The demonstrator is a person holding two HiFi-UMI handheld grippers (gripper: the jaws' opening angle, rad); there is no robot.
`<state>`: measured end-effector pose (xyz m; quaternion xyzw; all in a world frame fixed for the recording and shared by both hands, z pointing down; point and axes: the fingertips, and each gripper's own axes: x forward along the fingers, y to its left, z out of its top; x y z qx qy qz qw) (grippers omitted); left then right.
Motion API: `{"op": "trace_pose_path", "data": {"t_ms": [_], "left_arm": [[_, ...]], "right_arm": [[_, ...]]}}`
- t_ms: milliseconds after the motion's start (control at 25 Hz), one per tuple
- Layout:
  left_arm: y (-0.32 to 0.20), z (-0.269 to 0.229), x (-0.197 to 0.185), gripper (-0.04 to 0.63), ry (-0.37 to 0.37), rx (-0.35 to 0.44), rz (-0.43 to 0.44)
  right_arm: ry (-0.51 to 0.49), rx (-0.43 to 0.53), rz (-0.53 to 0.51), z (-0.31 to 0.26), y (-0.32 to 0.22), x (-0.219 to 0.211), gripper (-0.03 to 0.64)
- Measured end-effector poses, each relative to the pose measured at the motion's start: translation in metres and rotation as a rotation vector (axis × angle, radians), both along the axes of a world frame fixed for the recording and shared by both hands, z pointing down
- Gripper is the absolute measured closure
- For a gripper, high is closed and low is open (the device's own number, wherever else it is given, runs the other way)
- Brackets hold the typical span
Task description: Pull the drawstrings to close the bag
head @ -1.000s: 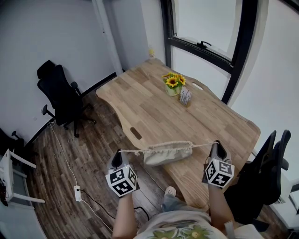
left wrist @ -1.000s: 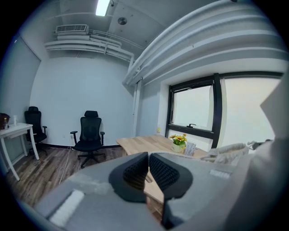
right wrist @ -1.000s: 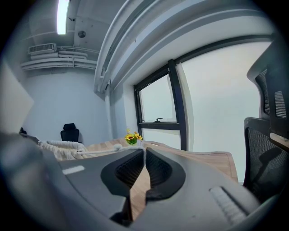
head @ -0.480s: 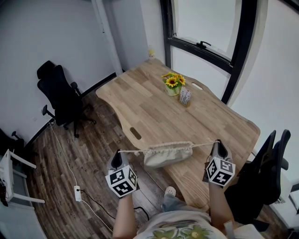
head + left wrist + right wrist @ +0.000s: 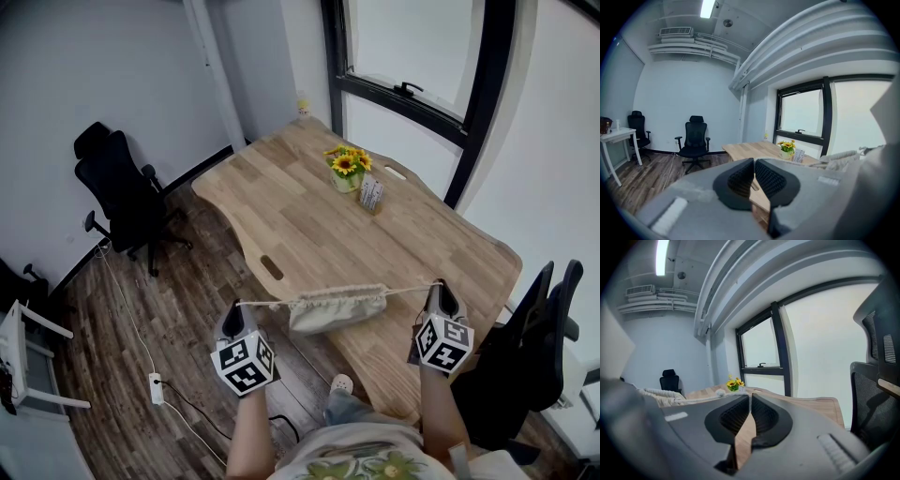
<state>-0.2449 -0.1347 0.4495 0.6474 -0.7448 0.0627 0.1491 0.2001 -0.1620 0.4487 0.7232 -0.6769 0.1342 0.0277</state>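
R gripper (image 5: 437,289) edged outward; L gripper (image 5: 234,311) level, both jaws clenching taut drawstrings (image 5: 261,304)

head: above, steeply down | gripper views: low, close, along jaws | shared: table (image 5: 309,216), bag (image 5: 337,310)

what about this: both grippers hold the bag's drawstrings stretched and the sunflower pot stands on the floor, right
No: the head view shows the sunflower pot on the table, at its far end. The left gripper and right gripper do hold the drawstrings of the bag stretched.
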Motion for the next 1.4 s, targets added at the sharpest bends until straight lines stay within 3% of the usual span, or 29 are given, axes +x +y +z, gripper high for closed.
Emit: {"op": "trace_pose_path", "data": {"t_ms": [1120,1400], "left_arm": [[0.007,0.011,-0.016,0.578,-0.002,-0.021,-0.046],[0.009,0.012,-0.023,0.577,0.031,-0.023,-0.065]], "right_arm": [[-0.055,-0.038,0.011,0.016,0.001,0.008,0.595],[-0.067,-0.032,0.007,0.012,-0.002,0.007,0.595]]}}
